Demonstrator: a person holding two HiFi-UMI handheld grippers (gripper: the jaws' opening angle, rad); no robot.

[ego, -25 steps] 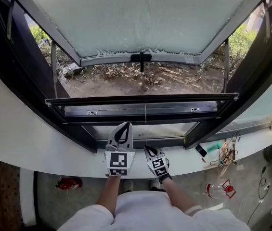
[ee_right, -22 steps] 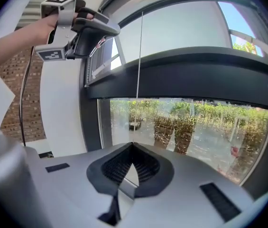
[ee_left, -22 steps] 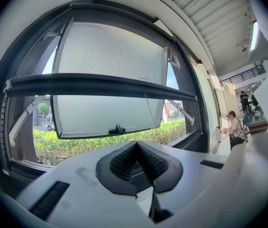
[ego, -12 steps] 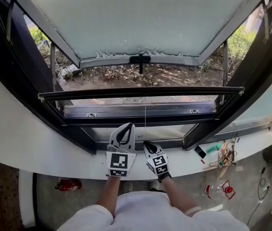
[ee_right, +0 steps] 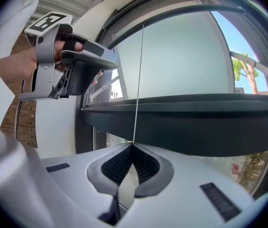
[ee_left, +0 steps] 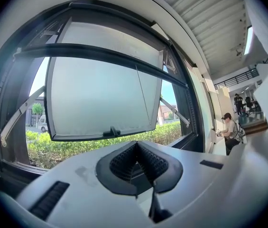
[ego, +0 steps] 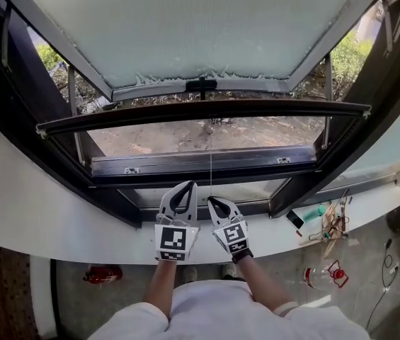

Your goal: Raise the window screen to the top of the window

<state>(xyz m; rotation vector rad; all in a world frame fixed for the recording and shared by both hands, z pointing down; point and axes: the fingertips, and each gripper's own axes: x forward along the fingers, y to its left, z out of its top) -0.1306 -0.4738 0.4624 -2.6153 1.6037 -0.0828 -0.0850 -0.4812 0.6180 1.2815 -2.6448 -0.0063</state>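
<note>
The window screen's dark bottom bar [ego: 207, 112] hangs across the opening, well above the lower frame [ego: 207, 163]. A thin pull cord [ego: 210, 165] runs from the bar down to my right gripper [ego: 214, 202], which is shut on it just above the white sill [ego: 79, 222]. In the right gripper view the cord [ee_right: 137, 80] enters the closed tips of the gripper [ee_right: 133, 146] beneath the bar [ee_right: 195, 120]. My left gripper [ego: 185, 187] is beside it on the left, shut and holding nothing [ee_left: 136, 144]. The bar [ee_left: 100, 56] and cord [ee_left: 142, 91] show above it.
A frosted pane [ego: 200, 27] is swung outward, its handle [ego: 201, 85] at the lower edge. Side stays [ego: 327, 105] brace it. A phone [ego: 295, 220] and small clutter [ego: 330, 225] lie at the right. A person [ee_left: 228, 129] sits far right in the left gripper view.
The screen's bottom bar has risen steadily up the window opening. My right gripper has edged up toward the frame with the cord. The left gripper has barely moved.
</note>
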